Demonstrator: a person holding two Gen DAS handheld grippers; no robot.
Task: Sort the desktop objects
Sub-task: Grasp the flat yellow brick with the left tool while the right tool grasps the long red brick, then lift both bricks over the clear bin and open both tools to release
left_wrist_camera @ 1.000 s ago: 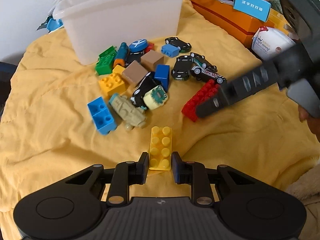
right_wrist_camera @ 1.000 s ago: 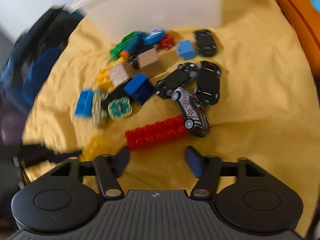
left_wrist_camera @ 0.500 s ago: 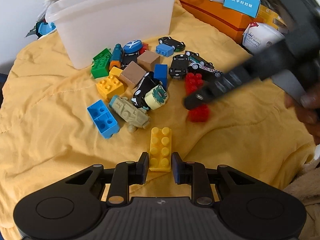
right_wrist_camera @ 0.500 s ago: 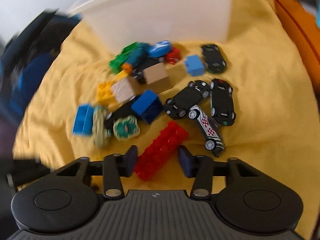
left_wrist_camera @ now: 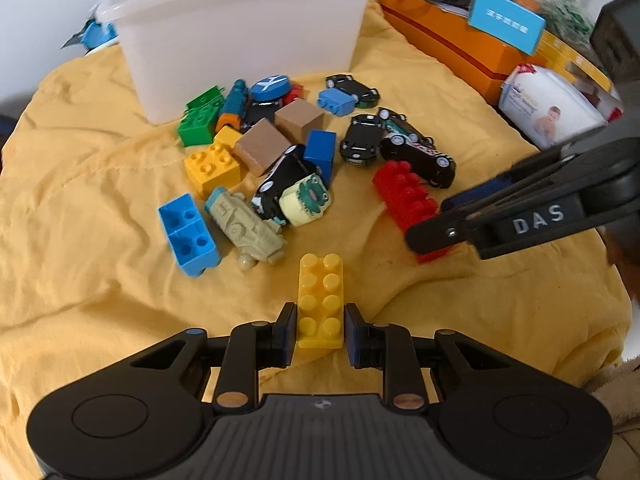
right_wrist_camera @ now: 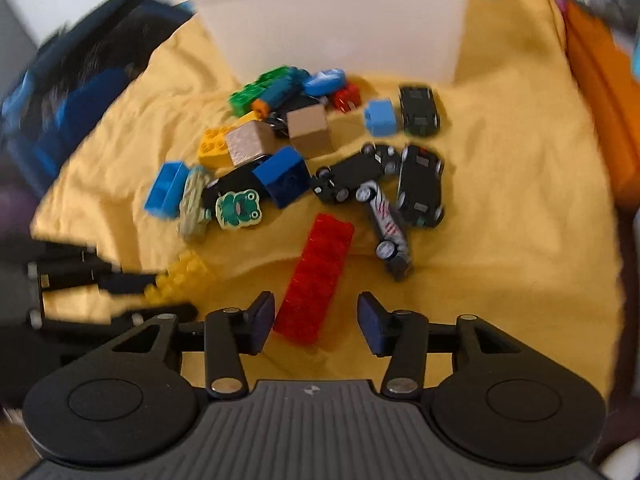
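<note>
Since half a second ago the long red studded plastic brick has been turned lengthwise and brought between the wide-apart fingers of the right gripper, not yet clamped. A long yellow studded plastic brick is closely bracketed by the narrowed left gripper, contact unclear. Sorting is judged barely begun: the remaining blocks and toy cars are left piled on the yellow cloth before the translucent white plastic bin.
</note>
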